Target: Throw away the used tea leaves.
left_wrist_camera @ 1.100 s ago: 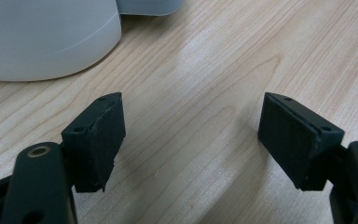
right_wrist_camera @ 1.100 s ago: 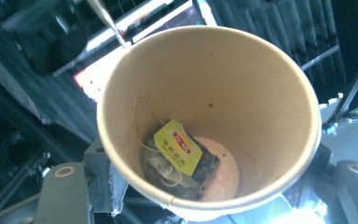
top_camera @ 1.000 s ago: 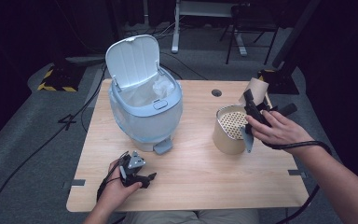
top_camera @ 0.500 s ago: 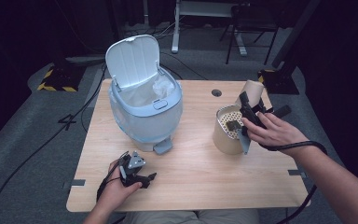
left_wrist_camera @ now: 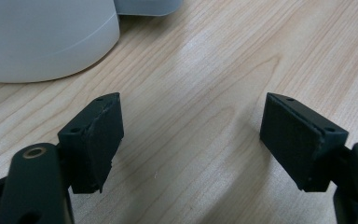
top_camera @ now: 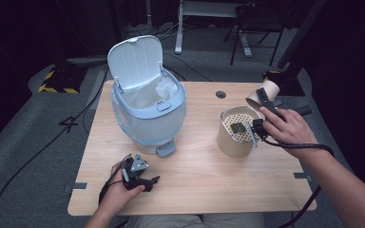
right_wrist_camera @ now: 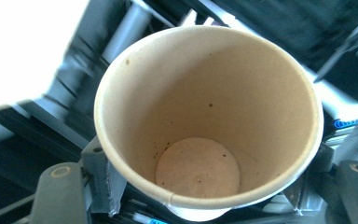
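My right gripper (top_camera: pixel 266 103) holds a tan paper cup (top_camera: pixel 256 98) tipped on its side just behind a tan cylindrical container (top_camera: pixel 233 142). Its jaws have just been opening a little, and the cup still sits between them with the pads against its wall. In the right gripper view the paper cup (right_wrist_camera: pixel 209 116) faces the camera, its inside bare apart from dark specks. A dark lump (top_camera: pixel 238 127) lies on the container's perforated top (top_camera: pixel 245 118). My left gripper (top_camera: pixel 141 179) rests on the table near the front edge, with its fingers (left_wrist_camera: pixel 98 140) wide open on nothing.
A pale blue pedal bin (top_camera: pixel 147 116) stands at the table's left middle, with its lid (top_camera: pixel 137 61) raised and a clear liner inside. Its pedal (top_camera: pixel 165 150) points toward the left gripper. The wooden table (top_camera: pixel 204 190) has a cable hole (top_camera: pixel 221 94) at the back.
A dark lump now lies on the perforated top, which was bare a second ago. The right hand and cup have lifted slightly and drawn back from it. The left gripper has not moved.
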